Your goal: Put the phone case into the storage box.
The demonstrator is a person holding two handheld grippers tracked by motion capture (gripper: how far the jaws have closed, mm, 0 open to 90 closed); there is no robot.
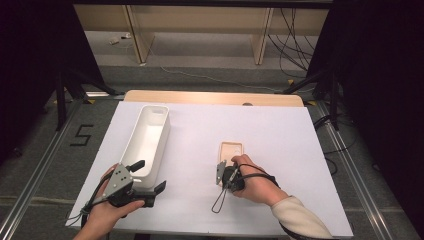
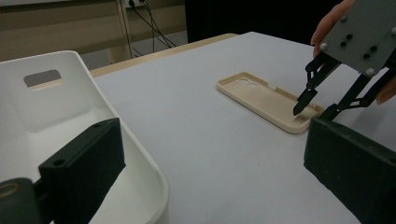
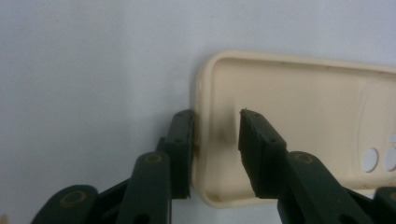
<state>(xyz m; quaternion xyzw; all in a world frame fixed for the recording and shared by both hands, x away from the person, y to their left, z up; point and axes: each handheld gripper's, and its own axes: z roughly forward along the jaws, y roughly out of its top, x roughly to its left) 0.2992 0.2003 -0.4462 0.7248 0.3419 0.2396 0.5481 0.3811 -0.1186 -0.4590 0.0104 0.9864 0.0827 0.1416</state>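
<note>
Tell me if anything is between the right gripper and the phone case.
Nothing visible. The right gripper already straddles the near edge of the phone case, one jaw outside against the rim, the other inside with a gap left.

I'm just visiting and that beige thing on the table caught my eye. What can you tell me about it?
It is a phone case, cream-beige, apparently soft plastic or rubber, lying flat on the white table with its hollow inside facing up. It has a raised rim, rounded corners and round camera holes near its far end. The right tool straddles the near end wall, one jaw outside against the rim, one inside with a visible gap. The white bin stands well apart.
</note>
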